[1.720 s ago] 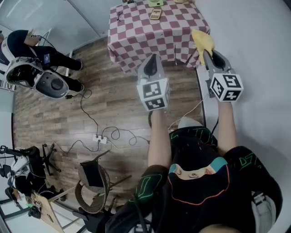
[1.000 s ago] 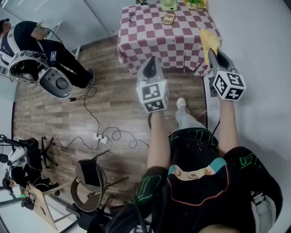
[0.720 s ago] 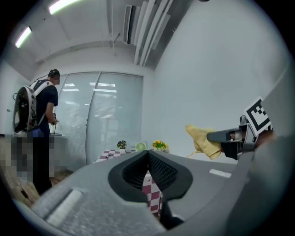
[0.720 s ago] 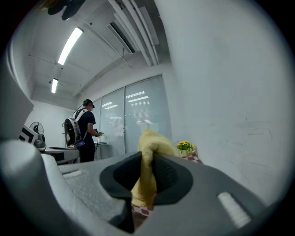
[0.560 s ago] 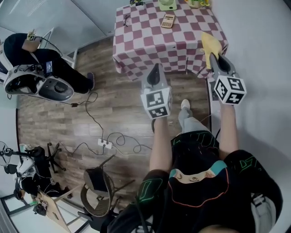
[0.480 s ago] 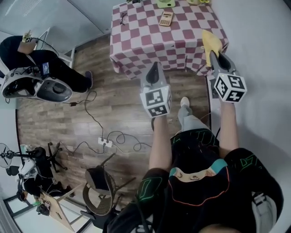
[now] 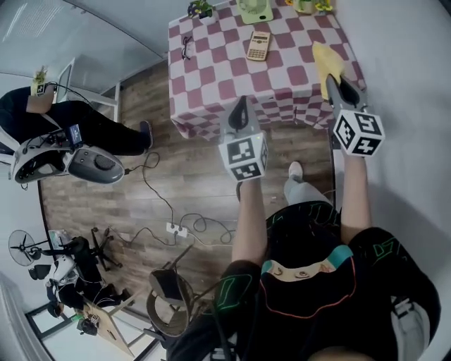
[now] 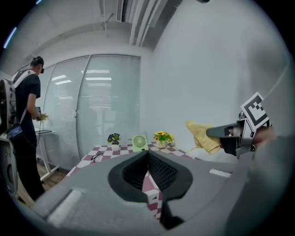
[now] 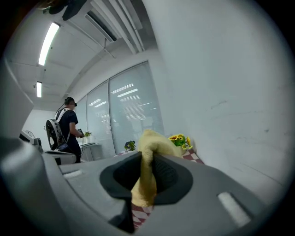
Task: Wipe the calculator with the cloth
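Calculator (image 7: 258,45) lies well ahead; cloth (image 7: 325,60), pinched by one fold in the right gripper (image 7: 338,80), may slip; left gripper (image 7: 240,104) closed, empty.

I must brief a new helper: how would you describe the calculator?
Find the table with the checked cover. Towards its far edge the calculator lies flat, just before the green fan. It is the only tan, flat rectangle there.

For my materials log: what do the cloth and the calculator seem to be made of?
Cloth: soft yellow fabric, perhaps terry or microfibre; matte, fuzzy, folding limply in the jaws of the right gripper. Calculator: probably hard plastic, tan casing with rows of keys; too small to judge finish.
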A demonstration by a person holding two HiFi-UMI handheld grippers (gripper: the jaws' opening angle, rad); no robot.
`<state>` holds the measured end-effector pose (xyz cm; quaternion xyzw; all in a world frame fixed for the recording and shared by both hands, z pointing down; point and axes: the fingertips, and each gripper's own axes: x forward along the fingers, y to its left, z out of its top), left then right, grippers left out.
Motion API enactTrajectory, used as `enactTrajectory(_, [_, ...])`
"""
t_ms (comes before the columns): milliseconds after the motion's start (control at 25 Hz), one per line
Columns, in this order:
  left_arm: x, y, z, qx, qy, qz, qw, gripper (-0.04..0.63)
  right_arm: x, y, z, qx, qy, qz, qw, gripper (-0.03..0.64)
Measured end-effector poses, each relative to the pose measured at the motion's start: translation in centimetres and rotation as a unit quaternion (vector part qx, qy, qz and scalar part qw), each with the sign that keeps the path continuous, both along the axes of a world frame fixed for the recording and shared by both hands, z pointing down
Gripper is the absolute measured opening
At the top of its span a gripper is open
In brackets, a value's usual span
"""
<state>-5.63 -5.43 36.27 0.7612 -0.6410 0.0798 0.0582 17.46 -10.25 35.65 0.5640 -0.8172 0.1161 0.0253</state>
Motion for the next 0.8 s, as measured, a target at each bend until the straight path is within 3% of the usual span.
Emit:
enactTrajectory(360, [2.8,-7.9,0.1,-0.01,-0.008,0.025,0.9996,0.009,3.9,-7.8,0.9,-0.005,-0.011,0.033,0.999,0.066])
enactTrajectory(400, [3.0,-8.5,0.2,-0.015,-0.015,0.026,0.9994,0.011,4.2,-8.3,1.0,-0.005,-0.004,0.035,0.999,0.066])
enactTrajectory(520, [4.4,-10.0,0.1,-0.017,-0.091,0.049,0.9945,0.009,4.3,-9.8,0.8,-0.003,0.002,0.029,1.0,0.066])
enactTrajectory(560, [5.0,-10.5,-0.1,-0.013,-0.101,0.059,0.9931,0.009,4.2,-10.3,0.7,-0.002,0.002,0.026,1.0,0.066])
enactTrajectory(800, [5.7,-12.1,0.3,-0.009,-0.066,0.061,0.9959,0.009,3.8,-11.5,0.8,0.002,0.007,0.01,1.0,0.066])
